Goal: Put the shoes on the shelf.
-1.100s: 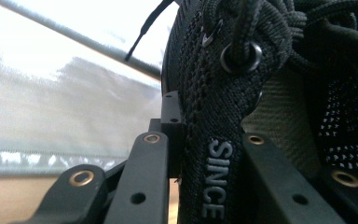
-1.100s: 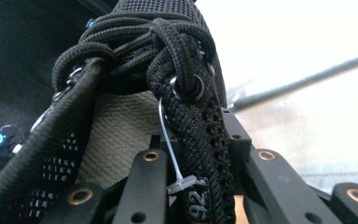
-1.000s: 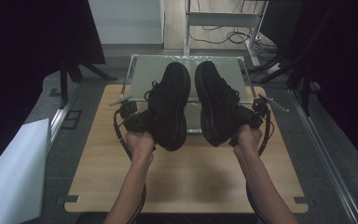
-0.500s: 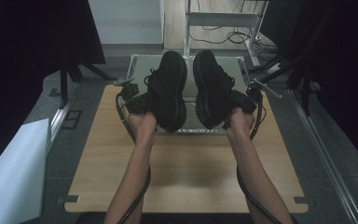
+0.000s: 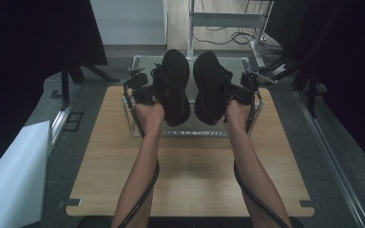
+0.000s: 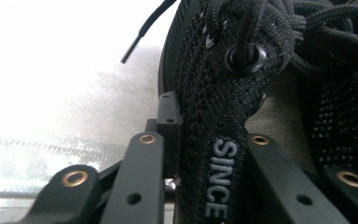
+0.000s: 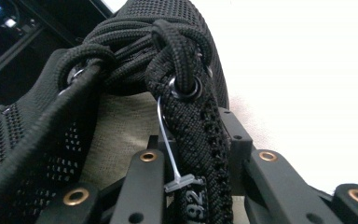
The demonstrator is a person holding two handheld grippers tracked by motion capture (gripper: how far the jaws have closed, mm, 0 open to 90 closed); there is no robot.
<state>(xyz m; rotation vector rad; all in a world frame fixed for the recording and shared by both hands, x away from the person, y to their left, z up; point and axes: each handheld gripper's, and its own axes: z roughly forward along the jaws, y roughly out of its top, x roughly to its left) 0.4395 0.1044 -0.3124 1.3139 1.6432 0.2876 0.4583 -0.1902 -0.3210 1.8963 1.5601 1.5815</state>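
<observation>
Two black knit sneakers hang in the air over a clear plastic bin at the table's far edge. My left gripper is shut on the collar of the left shoe; in the left gripper view its jaws pinch the shoe's side wall, printed "SINCE", below a lace eyelet. My right gripper is shut on the right shoe; in the right gripper view the jaws clamp the laced edge, where a small plastic tag tie hangs. Both soles face the high camera, toes pointing away.
The wooden table stretches toward the person, whose forearms reach over it. A white panel leans at the left. A metal rack and floor cables stand beyond the bin. Dark stands flank both sides.
Both hands have carried the shoes away from the person, from over the table's middle to above the bin. Each grip has stayed the same.
</observation>
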